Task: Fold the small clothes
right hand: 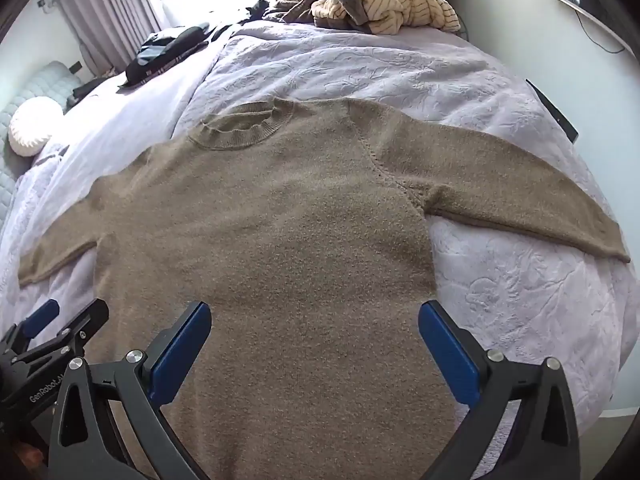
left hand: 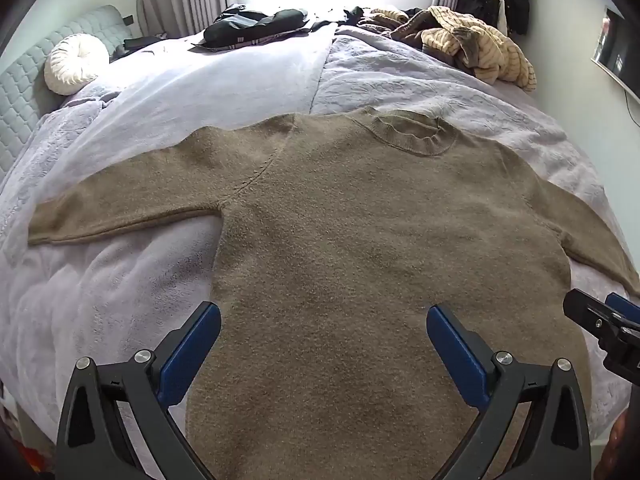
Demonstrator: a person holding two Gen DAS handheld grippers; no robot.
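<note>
While the brown sweater lies flat on the lavender bedspread, collar at 12 o'clock, left gripper and right gripper hover spread wide, empty, probably just above its lower body.

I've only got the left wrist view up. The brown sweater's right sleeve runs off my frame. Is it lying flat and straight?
Observer: Yes. In the right wrist view the right sleeve lies flat and straight on the bedspread, cuff included.
Operator: Anything near that cuff?
Observer: A dark flat object lies at the bed's edge beyond the sleeve, apart from it.
Operator: I only see a corner of the right gripper. Is it open?
Observer: Yes, the right gripper is open above the sweater, holding nothing, beside the open left gripper.
</note>
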